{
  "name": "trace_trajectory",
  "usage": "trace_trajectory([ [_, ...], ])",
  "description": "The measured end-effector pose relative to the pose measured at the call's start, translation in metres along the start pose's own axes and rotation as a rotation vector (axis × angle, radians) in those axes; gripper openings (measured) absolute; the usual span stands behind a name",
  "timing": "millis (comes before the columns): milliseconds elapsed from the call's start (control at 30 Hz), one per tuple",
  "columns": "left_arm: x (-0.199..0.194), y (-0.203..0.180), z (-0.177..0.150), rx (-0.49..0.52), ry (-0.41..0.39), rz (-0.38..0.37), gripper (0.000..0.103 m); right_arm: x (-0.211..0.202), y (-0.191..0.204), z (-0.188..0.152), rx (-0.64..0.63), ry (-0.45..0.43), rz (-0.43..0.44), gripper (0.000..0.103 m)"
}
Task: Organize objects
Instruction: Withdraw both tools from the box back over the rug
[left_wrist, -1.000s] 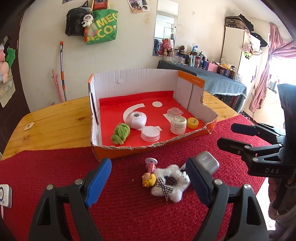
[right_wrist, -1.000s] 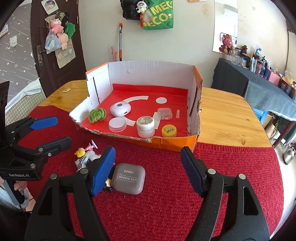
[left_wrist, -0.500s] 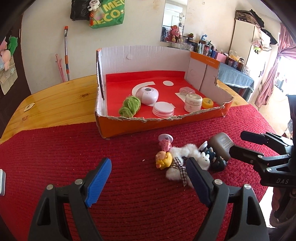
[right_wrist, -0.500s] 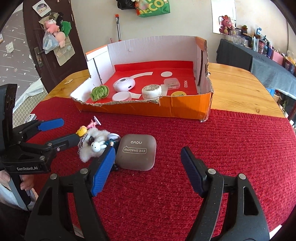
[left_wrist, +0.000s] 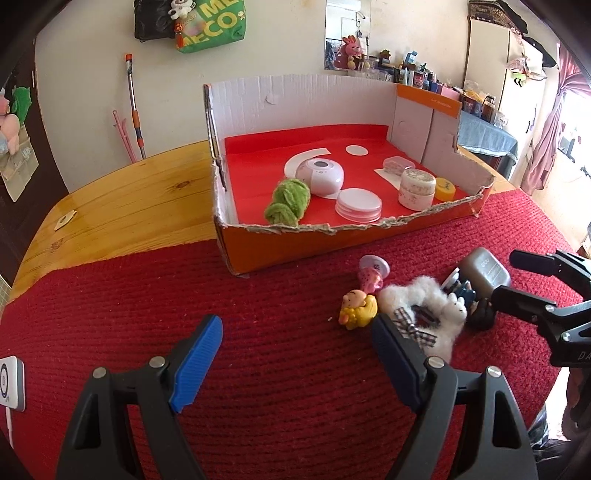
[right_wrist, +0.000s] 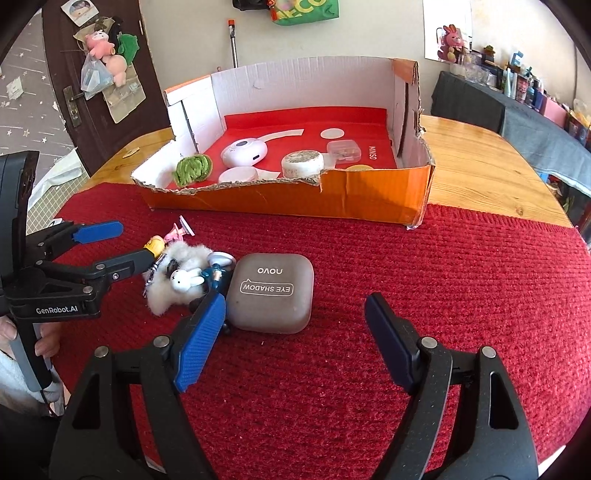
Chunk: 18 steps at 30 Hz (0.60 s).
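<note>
In the left wrist view, the left claw (left_wrist: 295, 354) stood wide open and empty; compared with a second before, it had dropped closer to the red mat (left_wrist: 184, 295), so the cluster of small toys (left_wrist: 402, 306) that had sat between its fingers now lay just ahead and right of its right finger. The cardboard box (left_wrist: 332, 243), already holding several items, stood well ahead of it on the desk (left_wrist: 129, 206). The right claw (left_wrist: 517, 280) reached in from the right, its near finger beside the eye shadow case (left_wrist: 484, 269). In the right wrist view, the right claw (right_wrist: 295, 332) had just been opening its jaws and gripped nothing; the eye shadow case (right_wrist: 273, 295) lay just ahead, beside its left finger and only partly inside the gap. It too had sunk toward the mat. Both claws seemed set to pick up, with nothing yet gripped.
</note>
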<state>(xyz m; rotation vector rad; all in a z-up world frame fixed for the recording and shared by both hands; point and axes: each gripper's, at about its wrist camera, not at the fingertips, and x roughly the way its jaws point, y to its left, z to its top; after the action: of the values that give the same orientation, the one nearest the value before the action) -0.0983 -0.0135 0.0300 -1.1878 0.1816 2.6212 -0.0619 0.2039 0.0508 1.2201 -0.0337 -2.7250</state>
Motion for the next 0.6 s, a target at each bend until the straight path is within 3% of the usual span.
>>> trace_trajectory([
  [167,0.003,0.004,0.000,0.036,0.013,-0.011,0.084,-0.003,-0.008,0.001,-0.005,-0.012,-0.064,0.080],
  [367,0.012,-0.008,0.010,0.137,0.018,-0.039,0.084,-0.004,-0.011,0.004,-0.012,-0.015,-0.034,0.080],
  [600,0.019,-0.011,0.019,0.180,0.026,-0.075,0.075,0.004,-0.008,0.010,-0.061,-0.004,-0.035,0.080],
])
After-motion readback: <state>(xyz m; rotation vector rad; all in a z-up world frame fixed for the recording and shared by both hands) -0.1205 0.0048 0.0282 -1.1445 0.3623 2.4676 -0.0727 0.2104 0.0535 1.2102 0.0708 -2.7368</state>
